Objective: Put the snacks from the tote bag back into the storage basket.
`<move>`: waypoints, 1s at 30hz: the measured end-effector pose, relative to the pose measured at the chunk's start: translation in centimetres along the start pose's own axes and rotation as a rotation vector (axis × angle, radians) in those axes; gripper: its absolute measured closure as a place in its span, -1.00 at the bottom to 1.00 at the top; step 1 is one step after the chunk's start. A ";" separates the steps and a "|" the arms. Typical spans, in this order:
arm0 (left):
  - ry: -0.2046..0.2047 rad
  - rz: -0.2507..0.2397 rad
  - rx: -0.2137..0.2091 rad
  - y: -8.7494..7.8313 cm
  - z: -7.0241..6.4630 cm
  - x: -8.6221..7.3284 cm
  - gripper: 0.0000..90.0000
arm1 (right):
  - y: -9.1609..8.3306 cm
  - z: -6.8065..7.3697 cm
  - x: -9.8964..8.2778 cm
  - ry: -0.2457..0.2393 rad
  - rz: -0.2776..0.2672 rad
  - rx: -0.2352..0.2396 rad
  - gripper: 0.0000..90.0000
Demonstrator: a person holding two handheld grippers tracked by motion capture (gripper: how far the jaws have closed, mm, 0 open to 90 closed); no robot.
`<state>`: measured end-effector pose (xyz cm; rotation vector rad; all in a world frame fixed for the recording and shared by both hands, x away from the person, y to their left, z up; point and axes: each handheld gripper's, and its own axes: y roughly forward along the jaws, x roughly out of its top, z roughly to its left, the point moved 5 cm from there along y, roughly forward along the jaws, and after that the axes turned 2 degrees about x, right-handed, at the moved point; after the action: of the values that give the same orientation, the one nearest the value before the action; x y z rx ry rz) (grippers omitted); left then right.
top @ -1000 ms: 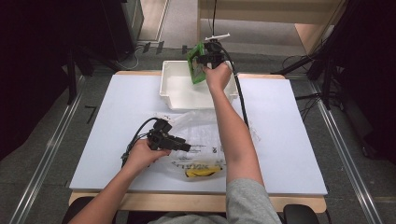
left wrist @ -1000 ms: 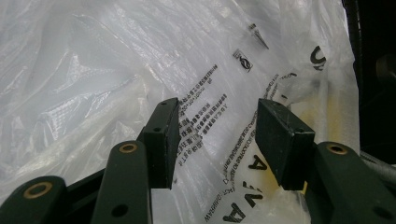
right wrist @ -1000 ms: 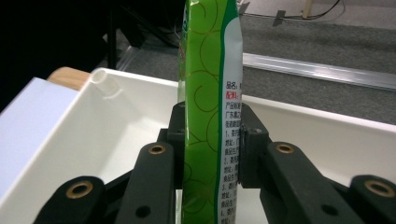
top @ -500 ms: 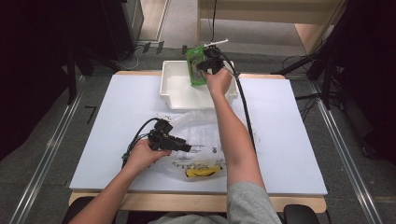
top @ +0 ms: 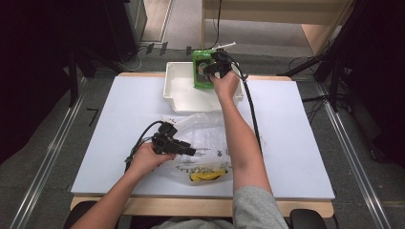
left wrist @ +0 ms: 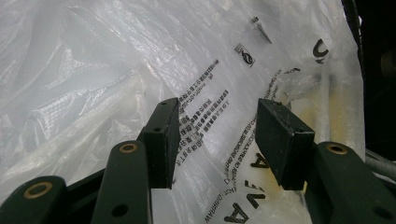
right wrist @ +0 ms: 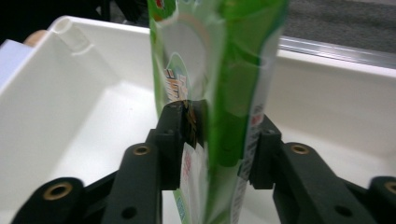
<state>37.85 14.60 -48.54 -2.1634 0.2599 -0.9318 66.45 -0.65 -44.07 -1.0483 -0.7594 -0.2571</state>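
Note:
A green pouch (top: 203,71) stands upright over the far side of the white tray (top: 176,90). My right gripper (top: 213,67) has it between its jaws. In the right gripper view the pouch (right wrist: 219,60) fills the gap of the right gripper (right wrist: 219,140). The jaws have just been opening, and both pads still touch its sides. My left gripper (top: 188,150) rests over a crumpled clear plastic bag (top: 205,133) near the table's front. In the left gripper view, that gripper (left wrist: 217,135) is open, and the printed bag (left wrist: 116,70) lies behind its pads, not pinched.
The tray's inside (right wrist: 93,116) is bare white under the pouch. A yellow item (top: 205,175) lies inside the bag near the front edge. The right gripper's cable (top: 253,119) trails across the white table (top: 296,143). Dark stands and floor surround the table.
The right hand has sunk slightly with the pouch, which now stands lower over the tray. The left hand and the bag have not moved.

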 end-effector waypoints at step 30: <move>0.005 0.013 0.012 0.1 0.1 -0.1 0.13 | 0.8 -2.0 -0.6 0.023 0.029 -0.112 -0.27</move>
<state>37.84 14.58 -48.71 -2.1457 0.2695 -0.9299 67.33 -2.05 -45.63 -1.1592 -0.7154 -0.2890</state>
